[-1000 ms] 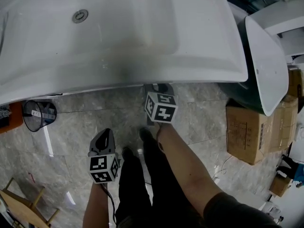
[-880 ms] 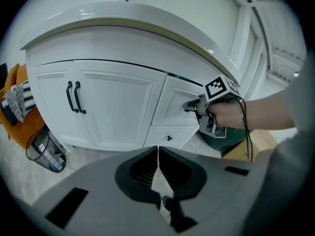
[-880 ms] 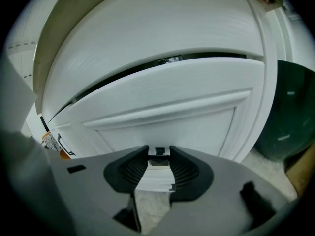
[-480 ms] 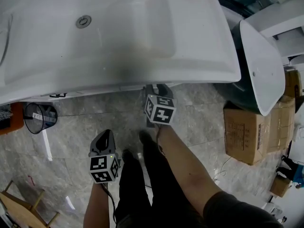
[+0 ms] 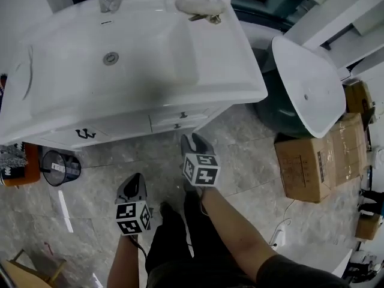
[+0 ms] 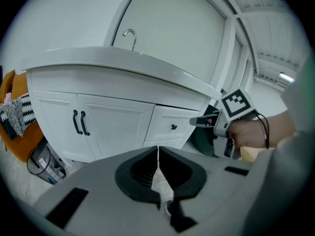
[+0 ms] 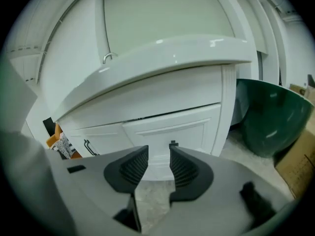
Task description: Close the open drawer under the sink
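The white vanity under the sink (image 5: 120, 59) shows two stacked drawers (image 5: 180, 120) with small black knobs; their fronts look flush with the cabinet face. My right gripper (image 5: 193, 141) hangs in front of them, a little back from the fronts, open and with nothing between its fingers. In the right gripper view the drawer front (image 7: 170, 127) and its knob (image 7: 173, 144) lie just beyond the right gripper (image 7: 158, 154). My left gripper (image 5: 133, 185) is lower left, away from the cabinet, shut and empty. Past its tips (image 6: 157, 149), the left gripper view shows the drawer knob (image 6: 173, 127) and the right gripper (image 6: 199, 122).
Double doors with black handles (image 5: 86, 134) sit left of the drawers. A wire waste bin (image 5: 59, 167) stands on the tiled floor at left. A dark green tub (image 5: 276, 116) with a white basin (image 5: 306, 86) and cardboard boxes (image 5: 309, 161) stand at right. The person's legs (image 5: 174, 239) are below.
Both grippers have drawn back from the vanity and risen. The right gripper, earlier under the sink's rim, now stands clear in front of the drawers; the cabinet front has come into view.
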`<move>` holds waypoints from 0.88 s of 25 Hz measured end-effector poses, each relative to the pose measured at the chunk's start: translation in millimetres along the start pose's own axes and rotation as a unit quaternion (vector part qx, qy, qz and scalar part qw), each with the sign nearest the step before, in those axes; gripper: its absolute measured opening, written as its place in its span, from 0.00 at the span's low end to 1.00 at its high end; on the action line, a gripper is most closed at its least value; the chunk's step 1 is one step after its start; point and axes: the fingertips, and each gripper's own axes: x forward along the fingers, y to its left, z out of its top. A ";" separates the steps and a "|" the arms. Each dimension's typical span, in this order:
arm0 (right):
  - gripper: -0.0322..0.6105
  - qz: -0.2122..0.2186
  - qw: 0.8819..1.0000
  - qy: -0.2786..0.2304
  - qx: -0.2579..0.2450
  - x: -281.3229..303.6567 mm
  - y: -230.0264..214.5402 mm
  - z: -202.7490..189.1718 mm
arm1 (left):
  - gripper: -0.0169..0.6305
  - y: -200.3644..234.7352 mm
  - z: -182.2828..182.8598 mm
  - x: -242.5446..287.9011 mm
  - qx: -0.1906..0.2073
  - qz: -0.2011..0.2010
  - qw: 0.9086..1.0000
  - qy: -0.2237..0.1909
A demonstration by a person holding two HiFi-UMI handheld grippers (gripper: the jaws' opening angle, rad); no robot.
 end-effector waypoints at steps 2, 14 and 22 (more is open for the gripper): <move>0.27 -0.001 1.000 -0.005 -0.004 -30.9 0.2 4.9 | 0.06 -10.2 5.1 -15.0 -0.001 -0.006 1.000 -0.002; 0.27 0.067 0.995 -0.021 -0.067 -127.9 -4.1 40.6 | 0.06 -80.4 32.6 -76.4 -0.011 0.015 0.999 -0.040; 0.27 0.140 0.982 -0.034 -0.123 -195.7 -56.0 54.3 | 0.06 -178.4 32.2 -98.9 -0.013 0.053 0.996 -0.075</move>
